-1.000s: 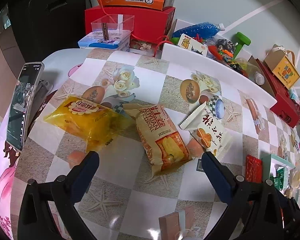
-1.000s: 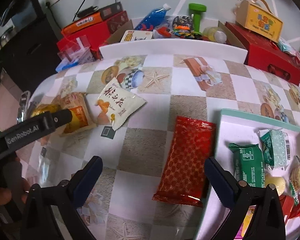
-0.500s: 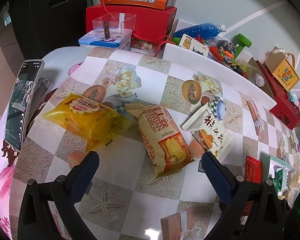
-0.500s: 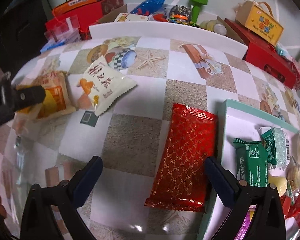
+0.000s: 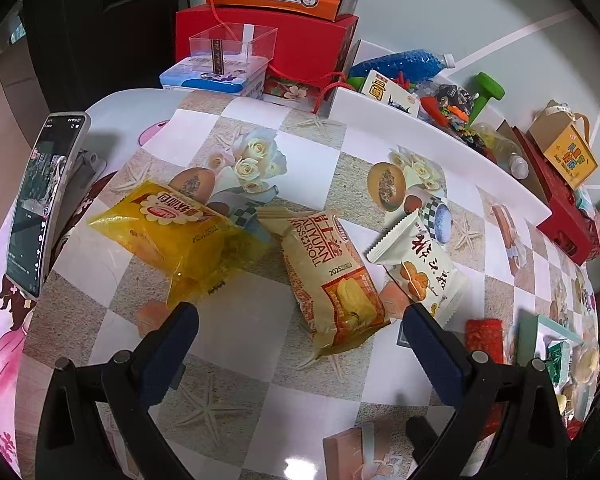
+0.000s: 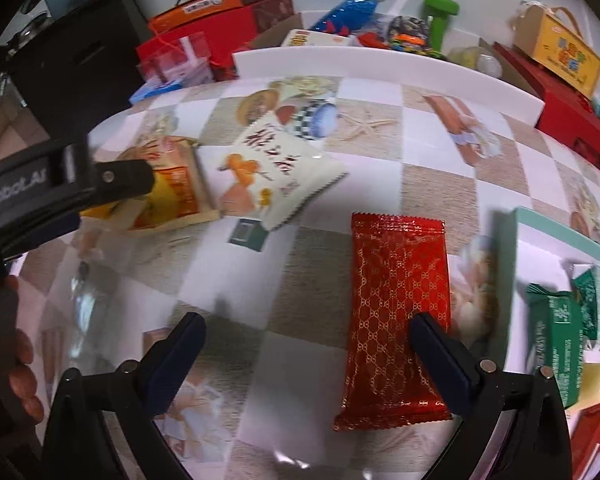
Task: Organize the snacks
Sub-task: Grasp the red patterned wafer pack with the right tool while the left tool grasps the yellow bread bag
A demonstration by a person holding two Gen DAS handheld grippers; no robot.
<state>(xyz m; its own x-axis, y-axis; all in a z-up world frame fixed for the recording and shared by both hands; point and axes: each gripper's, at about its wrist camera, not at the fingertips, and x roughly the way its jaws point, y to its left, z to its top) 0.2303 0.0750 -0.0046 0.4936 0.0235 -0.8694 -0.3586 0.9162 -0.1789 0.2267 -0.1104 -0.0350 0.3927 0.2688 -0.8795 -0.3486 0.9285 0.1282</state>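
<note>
Left wrist: left gripper point(image 5: 298, 318) wide open, holding nothing, hovering over the tabletop point(image 5: 236, 320). Between and just ahead of its fingers lies the swiss roll pack point(image 5: 332, 276); yellow bag point(image 5: 172, 232) to its left with corners overlapping, white pack point(image 5: 424, 264) to its right. Phone point(image 5: 44, 204) propped at the far left. Red pack point(image 5: 485, 338) and tray point(image 5: 530, 334) at the right edge.

Right wrist: right gripper point(image 6: 306, 326) wide open, empty. Red pack point(image 6: 398, 304) lies flat on the tabletop just left of the tray point(image 6: 512, 240); the right finger point(image 6: 440, 356) overlaps its lower right part, contact unclear. Green packs point(image 6: 556, 324) in the tray. White pack point(image 6: 278, 172) further back; left gripper point(image 6: 80, 184) over the swiss roll pack point(image 6: 172, 188).
</note>
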